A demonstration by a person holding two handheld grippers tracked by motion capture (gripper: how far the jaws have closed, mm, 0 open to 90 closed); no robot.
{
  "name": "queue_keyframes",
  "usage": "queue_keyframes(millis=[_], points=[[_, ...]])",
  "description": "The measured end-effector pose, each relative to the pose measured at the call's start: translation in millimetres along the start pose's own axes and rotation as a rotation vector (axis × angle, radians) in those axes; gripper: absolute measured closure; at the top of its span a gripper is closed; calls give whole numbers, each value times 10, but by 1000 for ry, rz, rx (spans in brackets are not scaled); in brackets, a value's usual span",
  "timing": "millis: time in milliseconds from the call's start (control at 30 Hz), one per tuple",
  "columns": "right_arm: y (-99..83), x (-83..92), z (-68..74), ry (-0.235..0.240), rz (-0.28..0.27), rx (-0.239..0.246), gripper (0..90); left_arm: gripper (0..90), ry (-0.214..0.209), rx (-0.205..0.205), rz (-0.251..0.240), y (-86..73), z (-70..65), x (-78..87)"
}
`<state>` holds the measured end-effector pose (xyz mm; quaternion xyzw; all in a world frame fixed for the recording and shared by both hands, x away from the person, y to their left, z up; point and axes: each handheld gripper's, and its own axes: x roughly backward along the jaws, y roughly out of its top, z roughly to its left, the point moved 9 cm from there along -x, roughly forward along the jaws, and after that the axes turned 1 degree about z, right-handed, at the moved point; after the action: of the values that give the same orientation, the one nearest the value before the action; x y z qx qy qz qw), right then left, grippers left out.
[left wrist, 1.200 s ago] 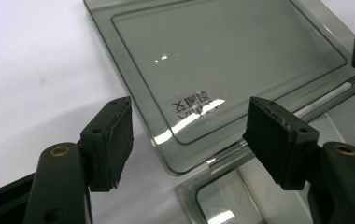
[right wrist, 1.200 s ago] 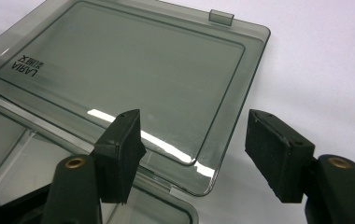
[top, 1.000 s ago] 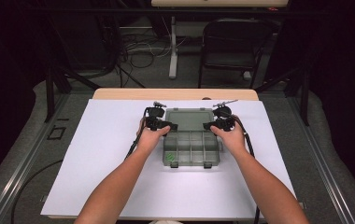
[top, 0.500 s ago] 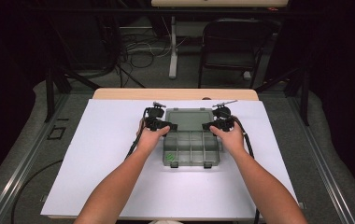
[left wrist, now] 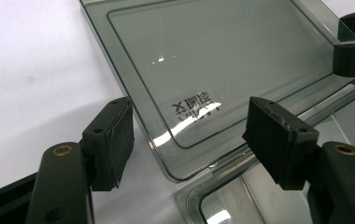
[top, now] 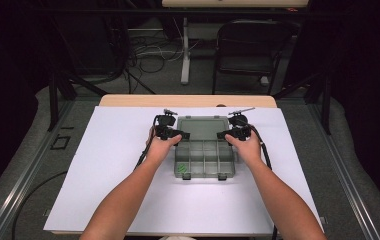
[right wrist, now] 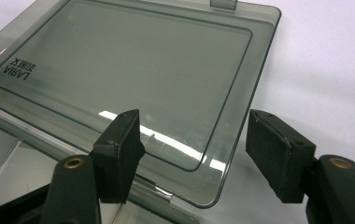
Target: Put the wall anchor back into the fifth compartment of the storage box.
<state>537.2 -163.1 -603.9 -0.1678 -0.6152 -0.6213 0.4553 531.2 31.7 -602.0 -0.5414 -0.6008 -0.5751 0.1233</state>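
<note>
A smoky clear plastic organiser box (top: 205,162) with empty compartments lies open in the middle of the white sheet, its lid (top: 203,127) folded flat on the far side. My left gripper (top: 180,135) stands open at the lid's left corner by the hinge. In the left gripper view that lid corner (left wrist: 175,154) lies between the open jaws of my left gripper (left wrist: 192,140), with neither pad touching it. My right gripper (top: 223,135) is open at the lid's right corner. Its own view has the lid corner (right wrist: 199,186) between the spread jaws of my right gripper (right wrist: 194,149).
A white sheet (top: 103,175) covers the table, with a wooden edge (top: 188,101) at the far side. A black chair (top: 248,50) and floor cables (top: 148,50) lie beyond. The box's front latches (top: 185,176) face the person.
</note>
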Motion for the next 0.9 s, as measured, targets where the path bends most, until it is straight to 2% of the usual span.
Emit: queue_keyframes(millis=[133, 167, 333, 433, 900], points=[[-1, -18, -20, 11, -7, -16, 350, 330, -1, 9, -4, 0, 6, -12], [-15, -3, -31, 3, 14, -24, 349, 329, -1, 8, -2, -1, 8, -12], [-11, -13, -55, 15, 3, -49, 347, 330, -8, 17, 1, -4, 17, -21], [-22, -10, -65, 19, 13, -50, 345, 329, -8, 18, -1, -4, 17, -28], [-21, -50, -24, 61, 21, -92, 330, 327, -16, 34, -2, -6, 31, -58]])
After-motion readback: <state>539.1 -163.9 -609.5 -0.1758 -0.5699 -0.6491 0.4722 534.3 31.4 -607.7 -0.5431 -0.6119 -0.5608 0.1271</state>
